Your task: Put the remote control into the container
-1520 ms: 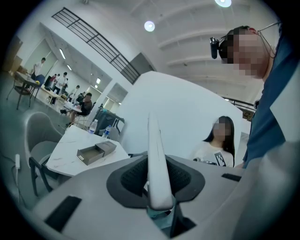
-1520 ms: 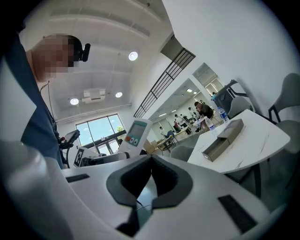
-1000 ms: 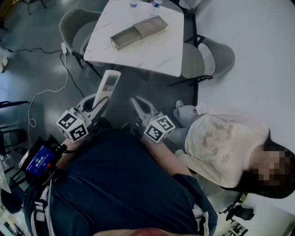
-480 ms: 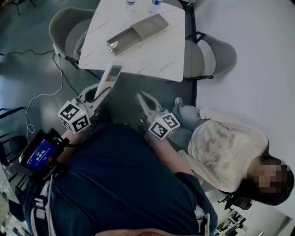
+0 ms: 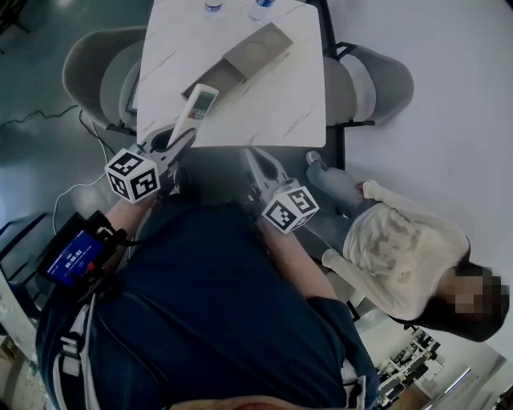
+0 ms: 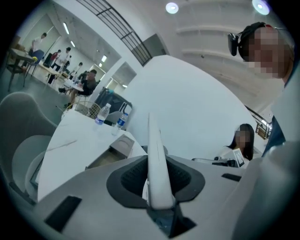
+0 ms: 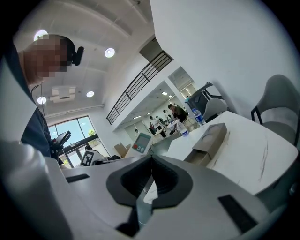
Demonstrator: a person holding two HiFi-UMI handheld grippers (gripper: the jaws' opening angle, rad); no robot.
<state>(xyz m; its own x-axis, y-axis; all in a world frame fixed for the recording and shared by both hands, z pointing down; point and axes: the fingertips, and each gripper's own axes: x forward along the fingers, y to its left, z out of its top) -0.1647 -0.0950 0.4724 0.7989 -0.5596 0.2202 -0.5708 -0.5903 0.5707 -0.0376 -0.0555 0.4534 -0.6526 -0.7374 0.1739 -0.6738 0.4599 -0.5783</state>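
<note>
The white remote control (image 5: pixel 196 109) sticks up out of my left gripper (image 5: pixel 171 142), whose jaws are shut on its lower end; its screen end hangs over the near edge of the white marble table (image 5: pixel 272 112). In the left gripper view the remote (image 6: pixel 154 140) is edge-on between the pads. The container (image 5: pixel 240 58), a grey drawer-type box slid partly open, lies on the table beyond it and shows as the container (image 7: pixel 209 138) in the right gripper view. My right gripper (image 5: pixel 260 166) is held just short of the table edge, shut and with nothing in it.
Two water bottles (image 5: pixel 260 8) stand at the table's far edge. Grey chairs flank the table at the left (image 5: pixel 96 74) and the right (image 5: pixel 375 74). A person in a pale top (image 5: pixel 397 256) sits on the floor to my right. A cable (image 5: pixel 80 190) lies on the floor at the left.
The table has come closer in the head view. My left gripper has carried the remote forward, from short of the table to over its near edge. The right gripper came along beside it.
</note>
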